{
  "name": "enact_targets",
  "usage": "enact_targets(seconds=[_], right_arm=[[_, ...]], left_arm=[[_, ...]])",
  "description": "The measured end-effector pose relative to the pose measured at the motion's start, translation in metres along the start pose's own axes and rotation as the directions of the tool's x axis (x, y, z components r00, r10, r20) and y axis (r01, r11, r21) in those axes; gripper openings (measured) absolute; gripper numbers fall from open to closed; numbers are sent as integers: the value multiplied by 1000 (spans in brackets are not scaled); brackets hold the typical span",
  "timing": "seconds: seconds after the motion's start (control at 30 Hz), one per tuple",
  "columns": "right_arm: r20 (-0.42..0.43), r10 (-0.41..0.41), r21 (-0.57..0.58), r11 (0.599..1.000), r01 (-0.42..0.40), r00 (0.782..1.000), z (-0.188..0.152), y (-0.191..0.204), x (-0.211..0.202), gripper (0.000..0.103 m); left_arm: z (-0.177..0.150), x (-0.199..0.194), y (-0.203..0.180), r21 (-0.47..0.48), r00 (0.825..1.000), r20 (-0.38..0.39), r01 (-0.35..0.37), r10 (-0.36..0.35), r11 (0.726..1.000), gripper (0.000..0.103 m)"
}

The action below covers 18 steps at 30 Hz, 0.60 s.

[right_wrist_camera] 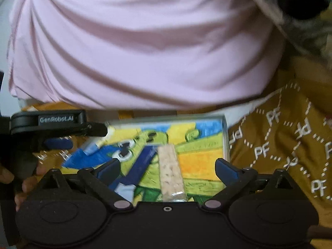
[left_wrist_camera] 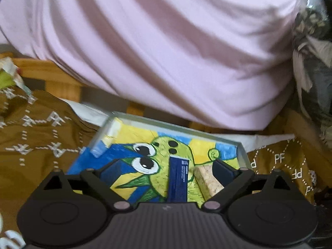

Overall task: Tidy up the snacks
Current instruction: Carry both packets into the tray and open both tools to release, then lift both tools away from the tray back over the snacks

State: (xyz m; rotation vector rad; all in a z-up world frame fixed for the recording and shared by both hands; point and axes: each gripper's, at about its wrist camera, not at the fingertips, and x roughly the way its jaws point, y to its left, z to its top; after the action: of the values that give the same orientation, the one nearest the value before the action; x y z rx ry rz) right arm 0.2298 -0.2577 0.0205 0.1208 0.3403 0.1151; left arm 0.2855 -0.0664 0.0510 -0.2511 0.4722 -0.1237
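A shallow box (left_wrist_camera: 241,151) painted with a green cartoon creature on blue and yellow lies on a brown patterned cloth. In it lie a dark blue snack bar (left_wrist_camera: 178,178) and a pale grainy snack bar (left_wrist_camera: 208,179). My left gripper (left_wrist_camera: 166,168) is open above the box, with both bars between its fingers. In the right wrist view the box (right_wrist_camera: 225,137) holds the blue bar (right_wrist_camera: 141,166) and the pale bar (right_wrist_camera: 171,170). My right gripper (right_wrist_camera: 168,168) is open over them. The left gripper (right_wrist_camera: 58,124) shows at the left there.
The person's pink shirt (left_wrist_camera: 166,47) fills the top of both views, close behind the box. The brown cloth with white PF lettering (right_wrist_camera: 280,145) spreads to both sides. A wooden frame (left_wrist_camera: 51,76) shows at the left. Dark patterned fabric (left_wrist_camera: 313,41) hangs at the right.
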Motion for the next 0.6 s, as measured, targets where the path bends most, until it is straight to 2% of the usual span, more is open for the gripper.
enact_targets(seconds=[0.2, 0.5, 0.6], right_arm=[[83, 40, -42, 998, -37, 996, 5, 23, -52, 102], [93, 87, -136, 988, -74, 992, -15, 61, -108, 102], [91, 103, -172, 981, -86, 991, -25, 69, -121, 102]], left_arm=[[-4, -57, 4, 18, 996, 89, -2, 0, 1000, 102], [-36, -125, 12, 76, 988, 153, -14, 2, 997, 103], [-50, -144, 14, 93, 988, 152, -18, 4, 996, 103]])
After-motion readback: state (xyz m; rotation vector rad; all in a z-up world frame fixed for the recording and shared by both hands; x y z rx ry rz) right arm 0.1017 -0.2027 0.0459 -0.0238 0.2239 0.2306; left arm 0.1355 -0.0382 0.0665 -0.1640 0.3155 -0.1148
